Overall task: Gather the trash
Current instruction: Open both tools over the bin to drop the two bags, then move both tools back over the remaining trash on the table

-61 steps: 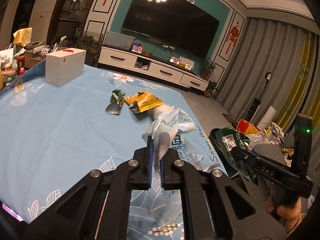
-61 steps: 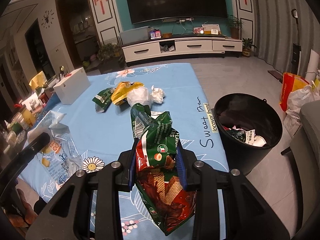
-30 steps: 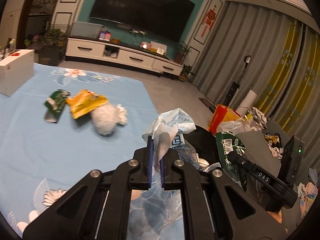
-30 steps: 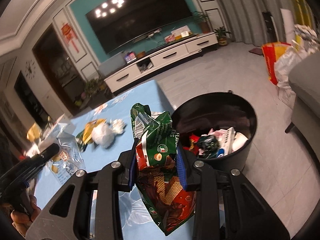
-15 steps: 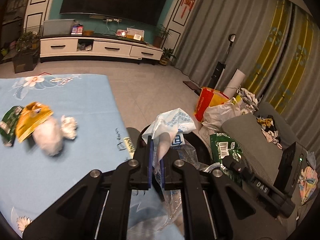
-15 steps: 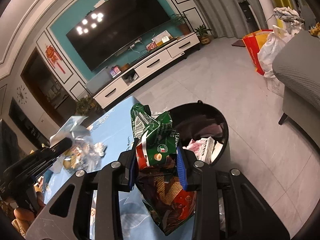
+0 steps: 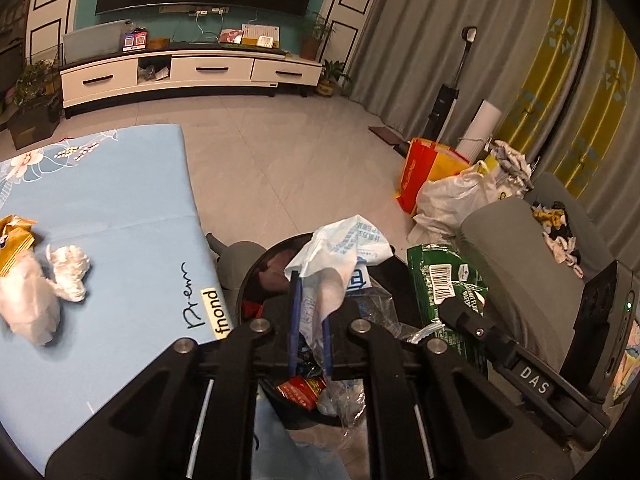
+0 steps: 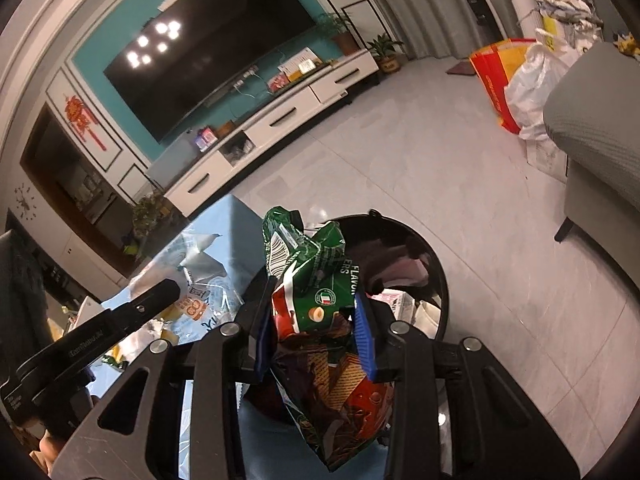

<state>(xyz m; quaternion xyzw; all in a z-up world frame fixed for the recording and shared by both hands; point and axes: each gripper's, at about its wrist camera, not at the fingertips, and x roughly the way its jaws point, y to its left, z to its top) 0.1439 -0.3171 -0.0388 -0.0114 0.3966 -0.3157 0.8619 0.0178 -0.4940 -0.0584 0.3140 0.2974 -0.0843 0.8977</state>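
Observation:
My left gripper is shut on a clear and white plastic bag and holds it over the black trash bin. My right gripper is shut on a green and red snack bag, also above the bin. The snack bag shows at the right of the left wrist view. The plastic bag shows at the left of the right wrist view. The bin holds several pieces of trash.
The table with its blue flowered cloth lies left of the bin and carries a yellow wrapper and a white crumpled bag. A grey sofa and bags stand to the right. A TV cabinet is far back.
Both grippers have swung from over the table to right above the bin, each still holding its bag. The bin now lies directly under them.

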